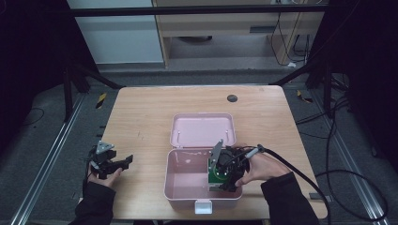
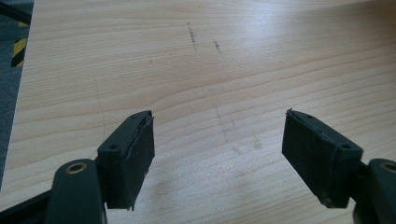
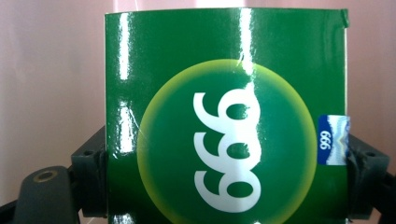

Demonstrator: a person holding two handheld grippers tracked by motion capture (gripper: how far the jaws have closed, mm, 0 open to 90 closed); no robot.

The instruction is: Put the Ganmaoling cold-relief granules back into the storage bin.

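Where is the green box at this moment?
In the high view, the green box is inside the open pink case, at its right side, between the pads of the right claw, near the table's front edge.

One wooden table (image 1: 141,122), one open pink box (image 1: 187,178), one green carton (image 3: 224,116), and two grippers: left (image 2: 219,158), right (image 3: 224,186).

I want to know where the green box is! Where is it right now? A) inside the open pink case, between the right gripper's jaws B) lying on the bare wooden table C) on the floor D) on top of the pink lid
A: the green box sits between the jaws of the right gripper, down inside the open pink case.
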